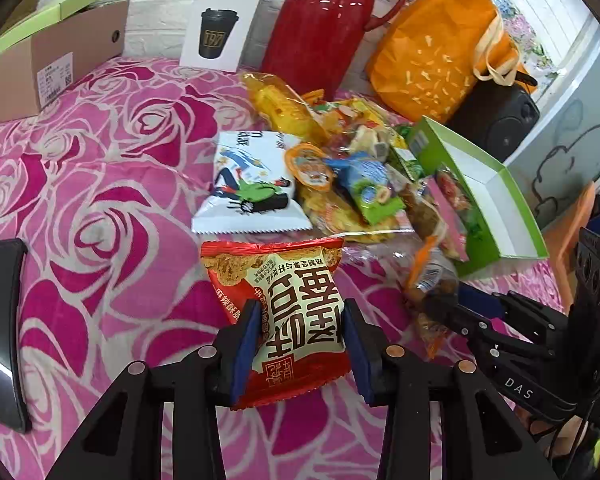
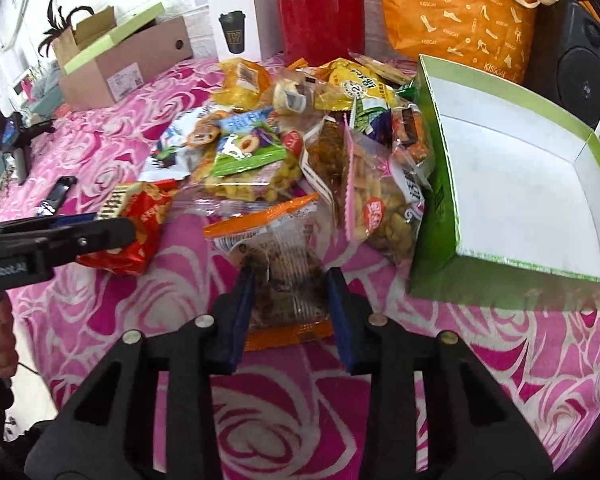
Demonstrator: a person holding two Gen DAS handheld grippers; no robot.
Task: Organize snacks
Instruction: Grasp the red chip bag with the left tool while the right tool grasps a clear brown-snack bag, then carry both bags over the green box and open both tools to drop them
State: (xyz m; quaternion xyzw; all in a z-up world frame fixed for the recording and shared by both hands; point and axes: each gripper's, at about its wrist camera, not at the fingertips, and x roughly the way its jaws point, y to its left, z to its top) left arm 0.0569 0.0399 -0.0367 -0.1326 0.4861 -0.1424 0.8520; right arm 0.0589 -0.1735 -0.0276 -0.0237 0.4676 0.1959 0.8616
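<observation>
Snacks heaped (image 2: 300, 128), 1 green box (image 2: 436, 216), 2 tongs: left (image 1: 300, 344) clamps red pkt (image 1: 284, 308), right (image 2: 290, 312) clamps orange-trim pkt (image 2: 276, 248)

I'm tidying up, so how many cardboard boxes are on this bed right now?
3: a green box beside the snack pile, a brown box at the far left, and a white cup box by the red jug.

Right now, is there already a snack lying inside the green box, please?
No, the green box shows only its bare white floor, while the snacks lie beside it.

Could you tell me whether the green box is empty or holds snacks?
Empty: the green box shows only bare white floor inside; the snacks lie outside it.
</observation>
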